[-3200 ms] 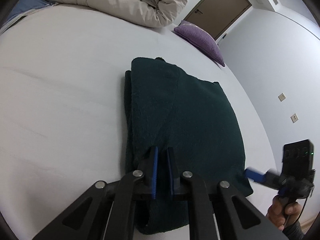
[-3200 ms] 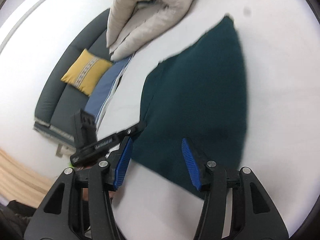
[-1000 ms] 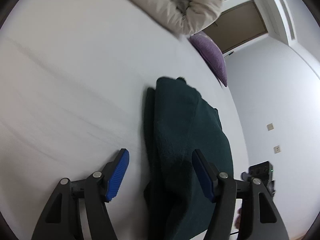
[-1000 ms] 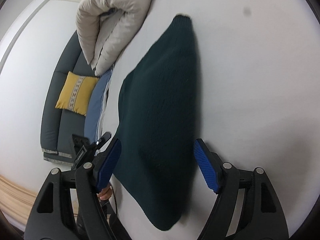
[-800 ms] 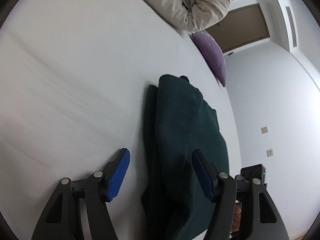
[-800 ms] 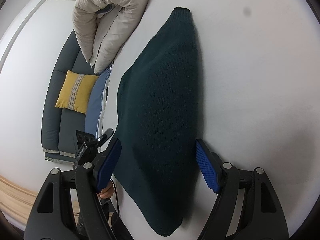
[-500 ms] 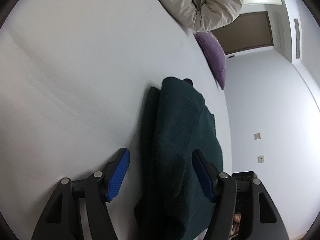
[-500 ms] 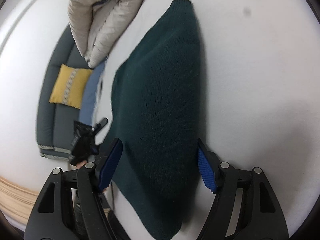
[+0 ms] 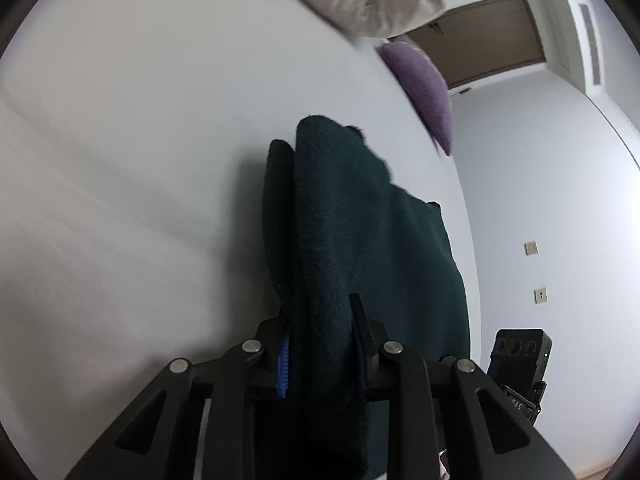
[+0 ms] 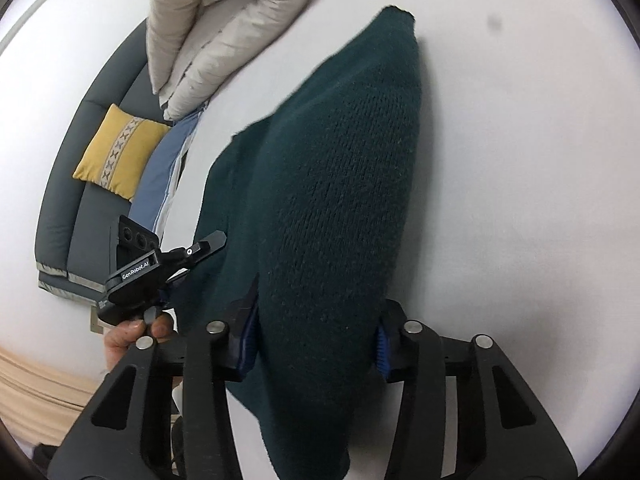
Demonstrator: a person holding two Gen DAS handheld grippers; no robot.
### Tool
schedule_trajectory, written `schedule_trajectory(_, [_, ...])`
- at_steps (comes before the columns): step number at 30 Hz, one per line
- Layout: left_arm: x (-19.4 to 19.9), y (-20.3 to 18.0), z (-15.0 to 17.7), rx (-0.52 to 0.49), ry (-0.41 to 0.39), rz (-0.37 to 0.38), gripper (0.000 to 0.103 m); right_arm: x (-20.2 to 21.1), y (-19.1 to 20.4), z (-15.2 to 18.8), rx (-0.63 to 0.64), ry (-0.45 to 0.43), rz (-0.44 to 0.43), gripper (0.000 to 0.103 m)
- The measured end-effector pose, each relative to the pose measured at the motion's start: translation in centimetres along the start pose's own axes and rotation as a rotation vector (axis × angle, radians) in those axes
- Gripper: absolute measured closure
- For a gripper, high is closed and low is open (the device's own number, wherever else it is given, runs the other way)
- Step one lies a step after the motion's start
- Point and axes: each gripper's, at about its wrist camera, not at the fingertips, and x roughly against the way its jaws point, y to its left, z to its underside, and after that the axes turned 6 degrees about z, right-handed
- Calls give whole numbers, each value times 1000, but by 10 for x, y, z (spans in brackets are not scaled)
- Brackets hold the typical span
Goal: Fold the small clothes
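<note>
**Already two grips on one thick knit, and either could let go**

Nearest the lenses, both sets of tongs are closed on the dark green sweater (image 10: 332, 184). The left tongs (image 9: 320, 344) pinch a bunched fold at its near edge, the fabric swelling up between the blue pads so that little of them shows. The right tongs (image 10: 316, 332) are clamped across a wide hump of the same garment, the fingers still well apart because so much knit sits between them.

That bulk is the first risk, in my judgement. A thick, springy knit gripped over several layers may slide out layer by layer once it is lifted, leaving the tongs with only the top ply and spoiling the fold already made. The right grip looks the weaker, since it squeezes a rounded mass and not a flat edge.

Further out, the sweater lies lengthwise on the white bed (image 9: 140, 160), its far end narrow and layered. If the two hands rise or swing unevenly, that far end could drag on the sheet, twist, and open out.

Beyond it sit a beige duvet (image 10: 224, 28) and a purple pillow (image 9: 424, 88). They are well apart from the garment, so a snag there seems unlikely unless the fold is carried far forward. The sofa (image 10: 80, 184) stands off the bed altogether.
</note>
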Motion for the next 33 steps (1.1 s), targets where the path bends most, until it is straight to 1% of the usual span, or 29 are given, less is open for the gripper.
schedule_trajectory(2, [10, -19, 10, -45, -2, -4, 78, 15, 9, 7, 20, -13, -7, 63])
schedule_trajectory(3, [16, -30, 19, -76, -1, -9, 78, 25, 14, 13, 30, -19, -10, 63])
schedule_trajectory(6, [32, -53, 49, -124, -2, -1, 78, 55, 26, 33, 48, -37, -29, 63])
schedule_trajectory(8, [42, -61, 67, -138, 1, 8, 78, 75, 29, 53, 57, -46, -39, 63])
schedule_trajectory(10, [51, -70, 89, -151, 7, 25, 78, 94, 30, 81, 56, -54, -52, 63])
schedule_trajectory(14, [56, -74, 133, -171, 46, 22, 78, 120, 9, 136, 4, -64, -87, 63])
schedule_trajectory(17, [48, -69, 164, -174, 85, -3, 78, 124, -9, 169, -40, -55, -80, 63])
schedule_trajectory(19, [41, -62, 175, -166, 95, -15, 78, 122, -22, 187, -65, -49, -72, 63])
schedule_trajectory(21, [35, -52, 182, -153, 93, -26, 77, 117, -32, 203, -62, -55, -59, 63])
schedule_trajectory(22, [33, -47, 184, -148, 95, -26, 77, 114, -39, 209, -77, -58, -68, 63])
schedule_trajectory(23, [29, -37, 185, -120, 102, -25, 75, 113, -50, 213, -112, -56, -81, 62])
schedule_trajectory(24, [28, -30, 185, -96, 104, -17, 74, 107, -57, 216, -136, -57, -98, 61])
schedule_trajectory(26, [26, -17, 184, -48, 109, 24, 70, 104, -66, 221, -135, -76, -135, 61])
schedule_trajectory(27, [27, -16, 184, -46, 106, 33, 70, 103, -68, 223, -129, -85, -146, 61])
schedule_trajectory(30, [30, -11, 183, -63, 100, 16, 69, 103, -68, 227, -122, -94, -154, 61])
schedule_trajectory(32, [34, -13, 184, -72, 89, -1, 68, 106, -63, 225, -135, -89, -128, 57])
schedule_trajectory(33, [38, -16, 185, -84, 79, -14, 67, 104, -58, 216, -135, -91, -108, 56])
